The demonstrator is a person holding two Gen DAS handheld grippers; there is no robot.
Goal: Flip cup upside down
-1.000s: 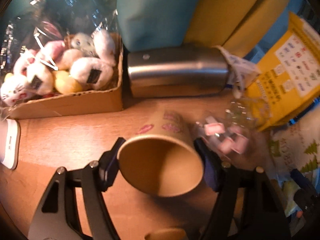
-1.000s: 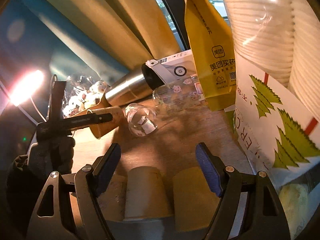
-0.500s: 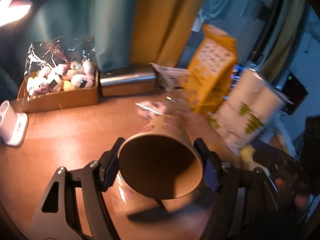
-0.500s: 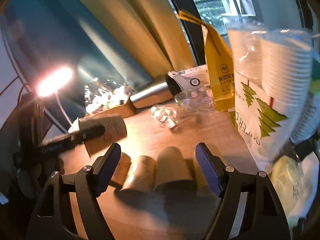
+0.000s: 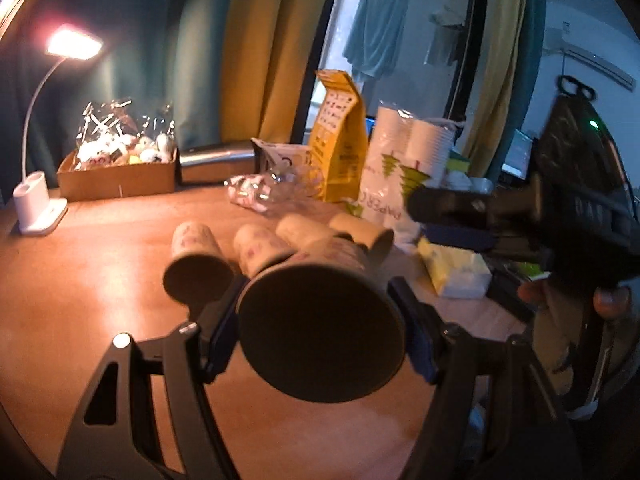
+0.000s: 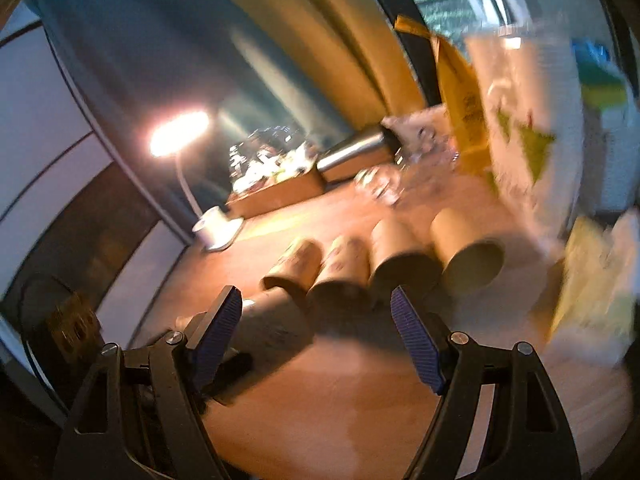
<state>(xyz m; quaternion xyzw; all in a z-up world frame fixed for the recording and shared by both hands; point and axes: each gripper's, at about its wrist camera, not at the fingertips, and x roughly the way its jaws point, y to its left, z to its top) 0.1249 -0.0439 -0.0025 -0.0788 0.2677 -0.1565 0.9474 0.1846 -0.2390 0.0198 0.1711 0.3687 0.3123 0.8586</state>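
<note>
My left gripper (image 5: 320, 320) is shut on a brown paper cup (image 5: 320, 320), held on its side above the wooden table with its open mouth facing the camera. Several more paper cups (image 5: 200, 264) lie on their sides in a row on the table beyond it. In the right wrist view the same row of cups (image 6: 400, 264) lies ahead. My right gripper (image 6: 316, 336) is open and empty above the table. The held cup (image 6: 272, 320) shows dark at its left finger.
A lit desk lamp (image 5: 40, 208) stands at the left. A cardboard box of plush toys (image 5: 120, 168), a steel flask (image 5: 216, 164), a yellow bag (image 5: 340, 148) and packed white cups (image 5: 404, 160) line the back. Tissues (image 5: 456, 268) lie at the right.
My left gripper has lifted the cup and pulled back from the flask toward the near side of the table. The right gripper has also drawn back, so the row of cups lies farther ahead.
</note>
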